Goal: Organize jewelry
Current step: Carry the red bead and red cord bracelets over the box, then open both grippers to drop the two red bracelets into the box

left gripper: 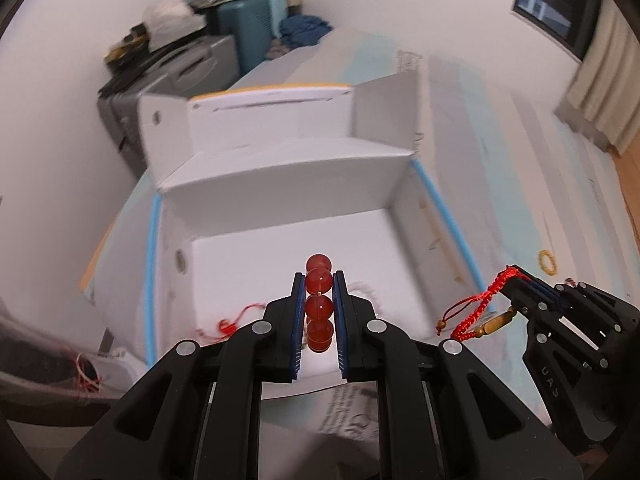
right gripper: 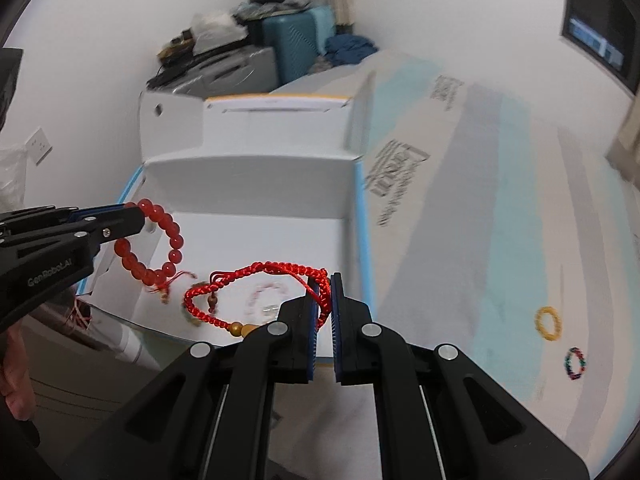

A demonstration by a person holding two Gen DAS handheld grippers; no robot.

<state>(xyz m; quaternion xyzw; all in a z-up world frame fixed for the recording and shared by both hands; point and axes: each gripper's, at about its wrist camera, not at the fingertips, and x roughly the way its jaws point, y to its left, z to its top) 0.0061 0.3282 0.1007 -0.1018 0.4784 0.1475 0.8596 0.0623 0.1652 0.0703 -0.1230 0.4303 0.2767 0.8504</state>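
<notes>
My left gripper is shut on a red bead bracelet and holds it above the open white box; in the right wrist view that bracelet hangs from the left gripper over the box's left side. My right gripper is shut on a red braided cord bracelet with wooden beads, held over the box's front part; it also shows in the left wrist view at the box's right edge. A pale bracelet lies blurred on the box floor.
A yellow ring-shaped bracelet and a multicoloured one lie on the pale surface right of the box. The box lid stands open at the back. Suitcases and clutter stand by the far wall.
</notes>
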